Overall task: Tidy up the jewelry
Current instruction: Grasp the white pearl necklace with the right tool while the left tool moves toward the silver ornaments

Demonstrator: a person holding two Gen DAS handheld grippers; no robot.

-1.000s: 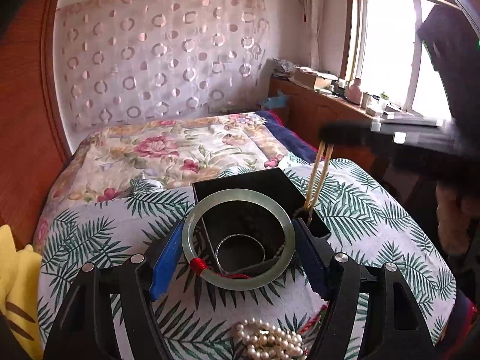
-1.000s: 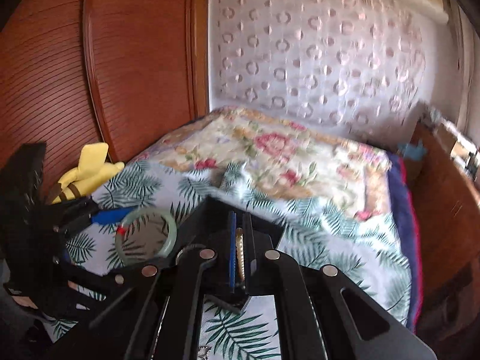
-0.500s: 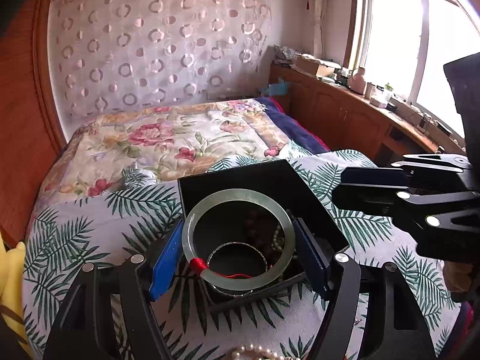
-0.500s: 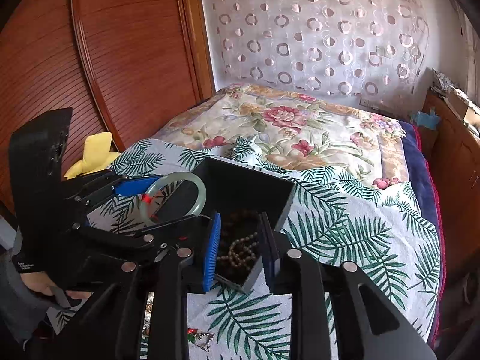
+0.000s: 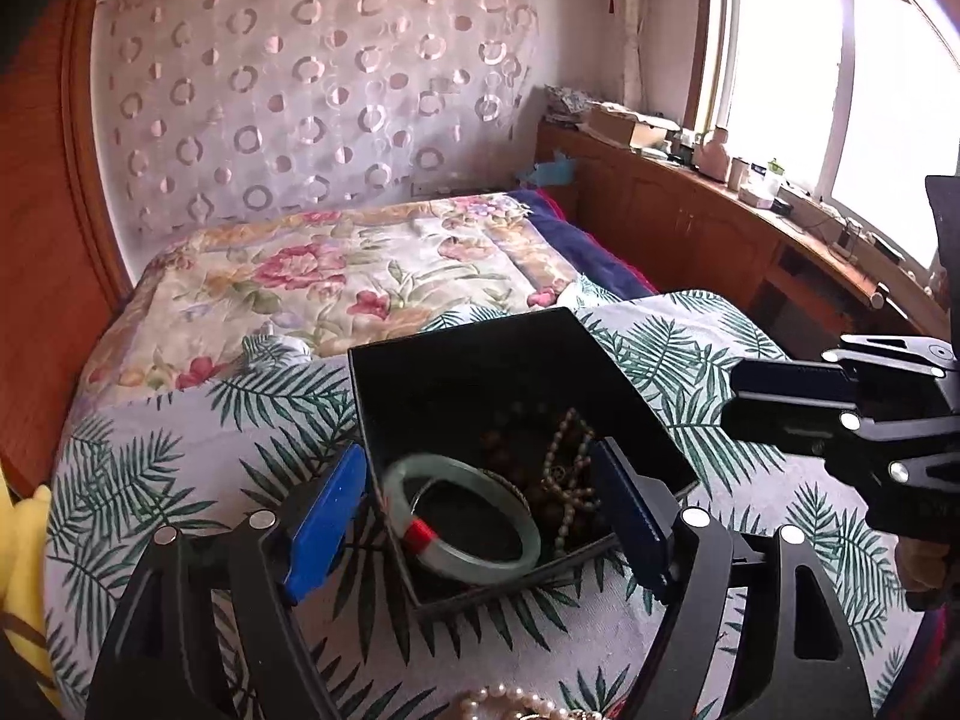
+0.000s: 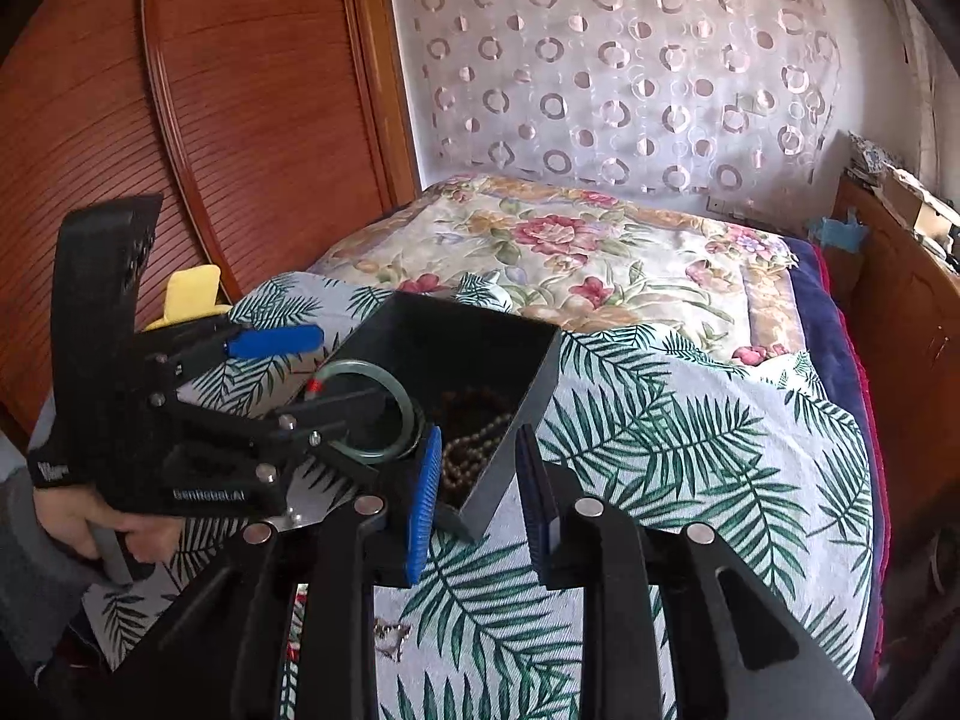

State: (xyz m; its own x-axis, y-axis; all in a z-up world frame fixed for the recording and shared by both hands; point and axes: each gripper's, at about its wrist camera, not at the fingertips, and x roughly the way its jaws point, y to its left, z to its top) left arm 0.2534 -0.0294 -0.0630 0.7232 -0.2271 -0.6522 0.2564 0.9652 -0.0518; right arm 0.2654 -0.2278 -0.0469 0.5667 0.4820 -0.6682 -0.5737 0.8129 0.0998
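Observation:
A black open box (image 5: 480, 354) sits on the palm-leaf bedspread (image 5: 180, 456). A pale green bangle (image 5: 462, 516) with a red wrap lies tilted inside it, beside brown and gold bead strands (image 5: 570, 480). My left gripper (image 5: 480, 456) straddles the box's near corner; its jaws are opening and the blue pads stand clear of the bangle. In the right wrist view, my right gripper (image 6: 477, 471) is open just short of the box (image 6: 516, 384), gripping nothing. The left gripper (image 6: 351, 369) hovers over the bangle (image 6: 408, 414) there. At the right of the left wrist view is the right gripper (image 5: 780, 402).
A pearl strand (image 5: 516, 705) lies on the spread just in front of the left gripper. A small metal trinket (image 6: 390, 639) rests below the right gripper. A yellow cloth (image 6: 189, 294) sits by the wooden panel (image 6: 240, 120). A hand (image 6: 78, 516) holds the left gripper's handle.
The right gripper let its gold chain fall into the box and opened. The left gripper came down over the box, then released the green bangle, which now lies inside.

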